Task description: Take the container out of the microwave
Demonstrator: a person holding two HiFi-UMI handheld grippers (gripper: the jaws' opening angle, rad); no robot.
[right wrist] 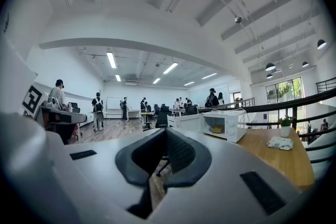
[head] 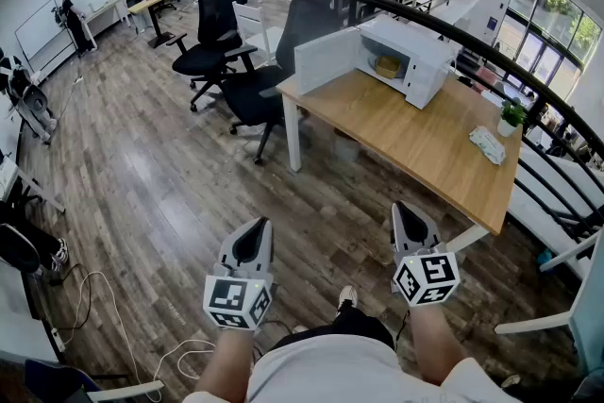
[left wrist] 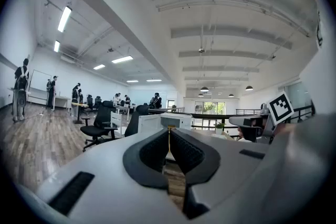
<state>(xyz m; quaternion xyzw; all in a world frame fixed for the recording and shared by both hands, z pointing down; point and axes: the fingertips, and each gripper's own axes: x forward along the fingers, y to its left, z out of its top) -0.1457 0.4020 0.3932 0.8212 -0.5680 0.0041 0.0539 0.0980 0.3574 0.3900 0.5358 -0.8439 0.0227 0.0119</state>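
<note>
A white microwave [head: 415, 61] stands at the far end of a wooden table [head: 415, 142], its door [head: 326, 59] swung open to the left. Inside it sits a small yellow container [head: 387, 66], which shows again in the right gripper view [right wrist: 216, 129]. Both grippers are held low and level over the floor, well short of the table. My left gripper [head: 253, 229] is shut and empty, its tips meeting in its own view [left wrist: 169, 131]. My right gripper [head: 408, 214] is shut too, with nothing between its jaws [right wrist: 165, 132].
Black office chairs [head: 215, 38] stand left of the table. A small potted plant [head: 511, 116] and a flat packet [head: 488, 144] lie on the table's right end. A dark railing [head: 528, 80] runs behind it. Cables [head: 113, 316] trail on the wooden floor. Several people stand far off.
</note>
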